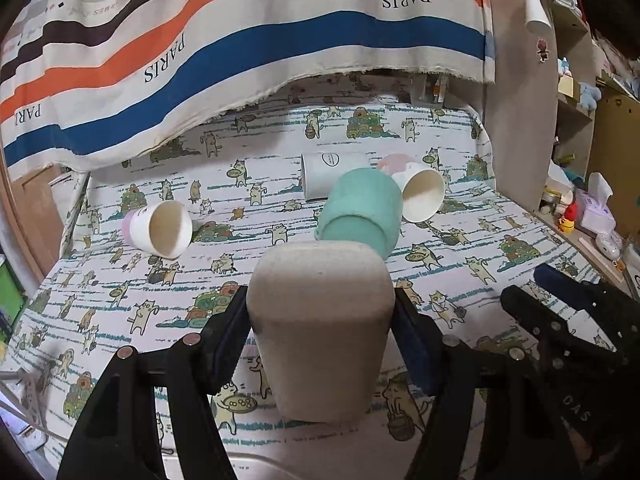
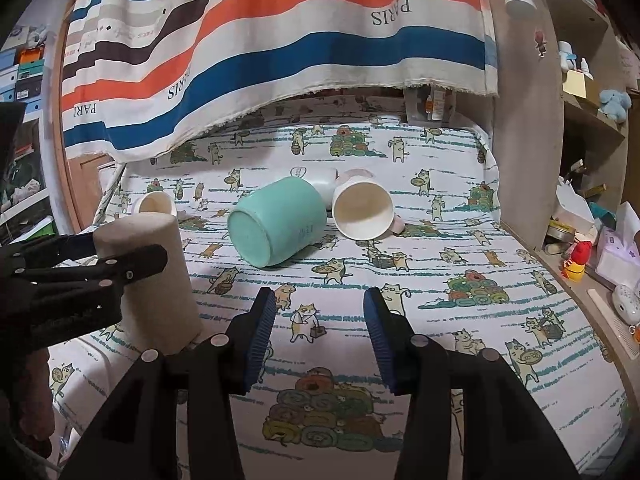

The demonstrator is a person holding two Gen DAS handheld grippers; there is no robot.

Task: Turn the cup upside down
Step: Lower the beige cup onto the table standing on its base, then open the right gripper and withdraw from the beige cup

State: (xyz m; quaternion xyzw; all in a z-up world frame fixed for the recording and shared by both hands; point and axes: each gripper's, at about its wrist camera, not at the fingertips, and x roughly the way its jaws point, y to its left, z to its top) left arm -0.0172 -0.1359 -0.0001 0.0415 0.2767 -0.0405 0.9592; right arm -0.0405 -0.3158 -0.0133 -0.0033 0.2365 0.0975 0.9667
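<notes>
Now, from the left wrist view, the left gripper [image 1: 320, 320] has its jaws clamped on the sides of a beige cup [image 1: 320, 328], closed end up and mouth toward the cat-print bed sheet [image 1: 120, 280]. The cup looks already inverted, its rim at or just above the sheet; contact cannot be told. Beyond it lie a mint-green cup [image 1: 360, 212] on its side, a white paper cup [image 1: 166, 228] off to the left with its mouth facing the camera, and two more paper cups [image 1: 420, 192] behind the green one. A striped PARIS cloth [image 1: 240, 40] hangs at the back.

Over to the right wrist view: the right gripper [image 2: 320, 336] hovers with jaws spread wide and nothing between them, above bare sheet. The beige cup sits near-left, pinched high on its wall.

By the look of it, that cup is stiff, matte and fairly light, so a mid-wall squeeze should hold without slipping. The soft bedding may let it rock once released. The mint-green cup looks smoother and likely heavier; across its body would be the sensible place to grip.
</notes>
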